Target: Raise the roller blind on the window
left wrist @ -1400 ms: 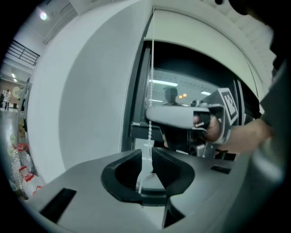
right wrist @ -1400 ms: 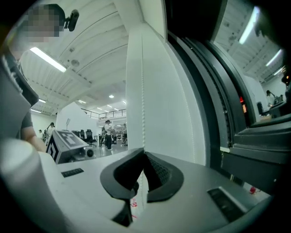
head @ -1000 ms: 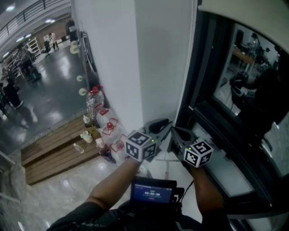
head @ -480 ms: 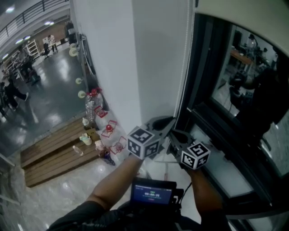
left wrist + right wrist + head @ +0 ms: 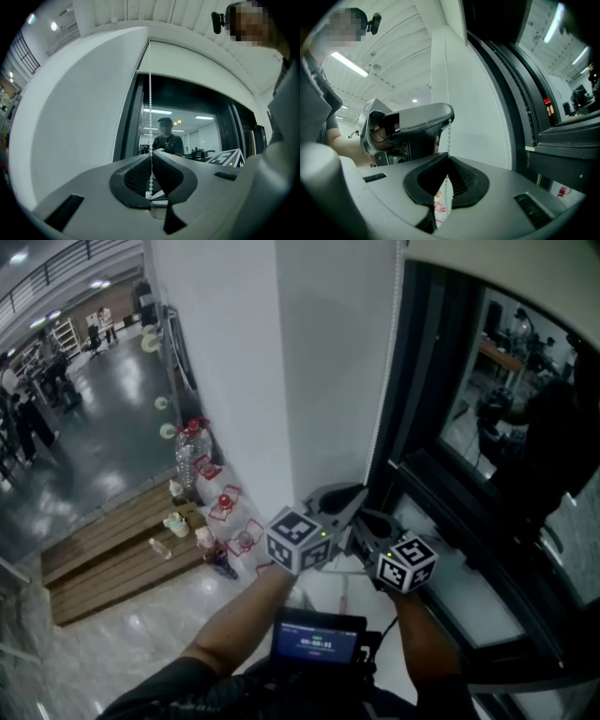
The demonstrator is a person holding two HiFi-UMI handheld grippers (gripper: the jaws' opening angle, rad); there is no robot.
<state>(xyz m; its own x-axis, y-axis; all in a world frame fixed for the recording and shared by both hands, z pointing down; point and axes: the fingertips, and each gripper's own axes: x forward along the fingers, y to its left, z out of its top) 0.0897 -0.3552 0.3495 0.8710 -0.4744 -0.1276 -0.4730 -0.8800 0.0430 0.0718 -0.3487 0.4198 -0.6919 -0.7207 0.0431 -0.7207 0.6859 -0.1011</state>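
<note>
Far L of the window (image 5: 511, 418): water bottles (image 5: 192, 454) by a wooden platform (image 5: 112, 563). Next in, white pillar (image 5: 272, 362). My L gripper (image 5: 349, 499) is up against the window's L edge; jaws have just been closing, bead chain (image 5: 150, 101) now pinched between the pads. R gripper (image 5: 364, 523) sits touching-close beside it, nearer the glass, clamped tight on the same chain just below the L one. Roller blind (image 5: 525, 273) hangs across the window's top, upper R.

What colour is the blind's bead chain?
The bead chain is white, clearest in the left gripper view.
</note>
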